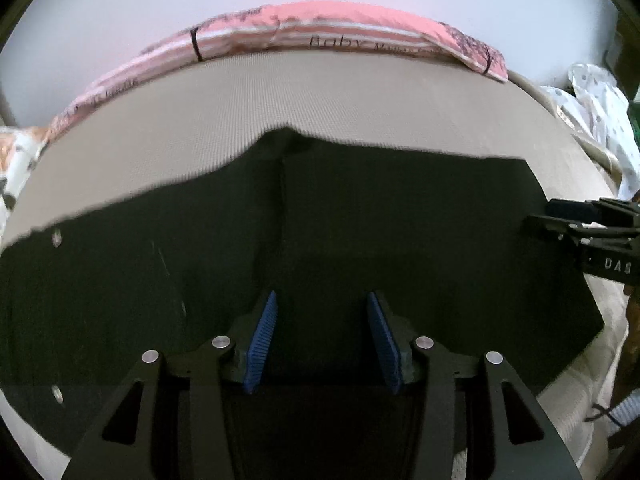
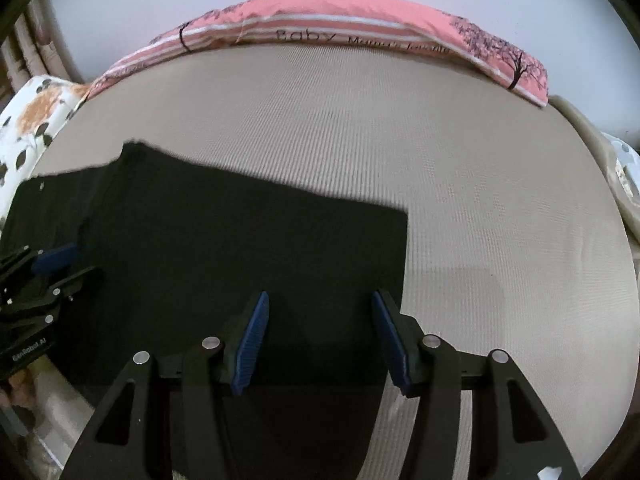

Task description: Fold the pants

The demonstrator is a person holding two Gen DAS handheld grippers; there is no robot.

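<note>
Dark pants [image 1: 360, 220], soft, limp and light by appearance, lie flat on the beige mattress [image 2: 480, 200]; left gripper [image 1: 322, 340] and right gripper [image 2: 320, 340] hover above, jaws apart and empty; grasp the hem edge.

A home bedroom: a beige mattress [image 2: 460, 184] lies under the tongs, a pink printed pillow [image 2: 360, 20] beyond them against the wall, floral bedding [image 2: 28, 120] to their left.
</note>
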